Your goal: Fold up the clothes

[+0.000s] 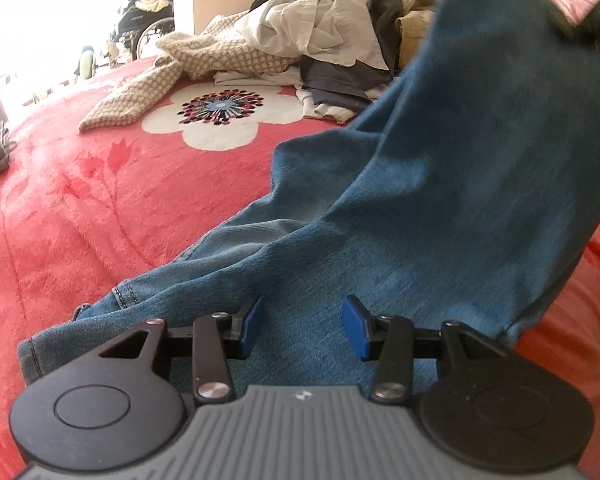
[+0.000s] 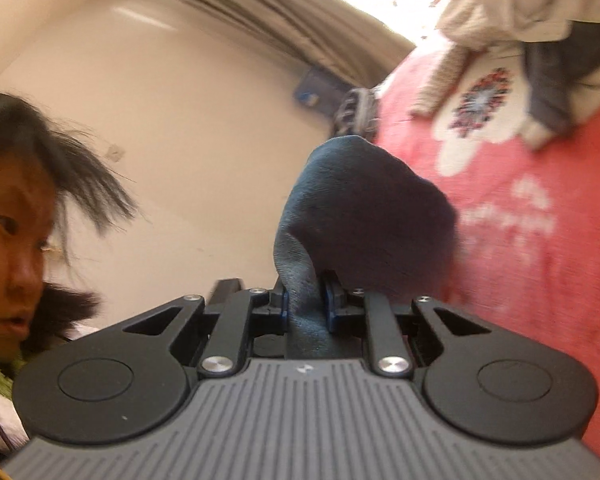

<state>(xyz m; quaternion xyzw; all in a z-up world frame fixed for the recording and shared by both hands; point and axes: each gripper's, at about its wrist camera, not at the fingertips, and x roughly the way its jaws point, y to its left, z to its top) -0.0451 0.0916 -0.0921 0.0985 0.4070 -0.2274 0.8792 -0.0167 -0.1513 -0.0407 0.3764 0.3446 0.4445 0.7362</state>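
**Jeans lifted at one end over the bed**

The bed [image 1: 80, 184] carries a red flowered blanket. A pile of clothes [image 1: 320, 36] lies at its far side. The jeans [image 1: 420, 208] are partly spread on the blanket near the left gripper [image 1: 302, 326] and rise steeply toward the upper right. The left gripper's jaws stand apart over the denim, holding nothing. The right gripper [image 2: 306, 300] has its jaws clamped on a bunched fold of the jeans [image 2: 360, 208], raised above the bed.
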